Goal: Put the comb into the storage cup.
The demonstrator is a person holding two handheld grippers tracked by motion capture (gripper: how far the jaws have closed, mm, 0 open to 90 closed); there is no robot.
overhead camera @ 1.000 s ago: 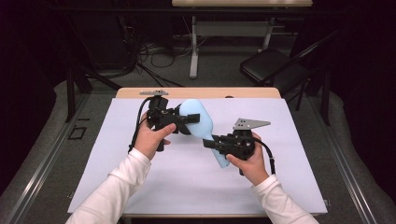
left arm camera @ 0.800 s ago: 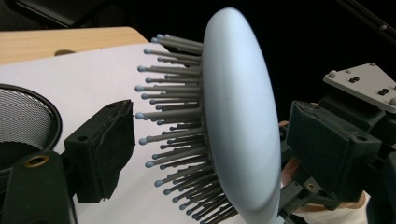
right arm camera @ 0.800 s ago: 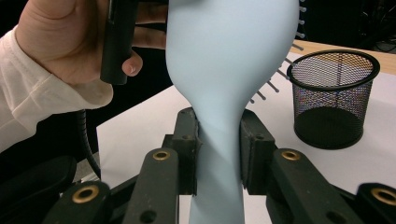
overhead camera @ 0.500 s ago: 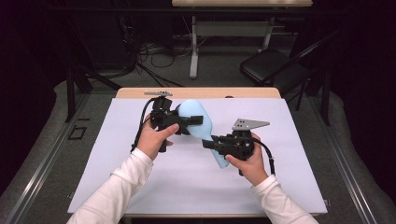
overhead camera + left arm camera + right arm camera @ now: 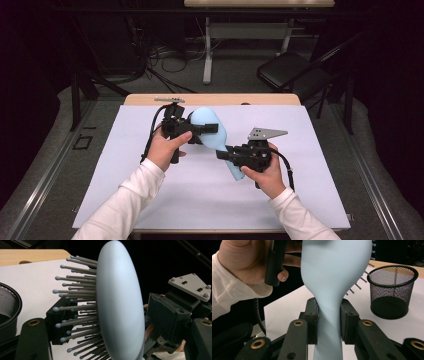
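A light-blue hairbrush [image 5: 206, 118] is held above the white mat between both grippers. My right gripper [image 5: 226, 153] is shut on its narrow handle [image 5: 329, 315], one pad pressed on each side. My left gripper [image 5: 208, 128] is shut across the oval head: one pad meets the grey bristle tips [image 5: 62, 322] and the other sits against the smooth back [image 5: 120, 305]. In the left gripper view the right gripper's grey plate [image 5: 191, 286] shows beyond the head.
A black wire-mesh cup [image 5: 392, 290] stands upright on the mat just past the brush; its rim [image 5: 10, 305] is at the left of the left gripper view. The white mat [image 5: 210, 200] covers the wooden table [image 5: 210, 99]. A black chair [image 5: 292, 70] stands behind.
The left gripper has edged slightly to the right along the brush head. The right gripper and the handle have stayed where they were.
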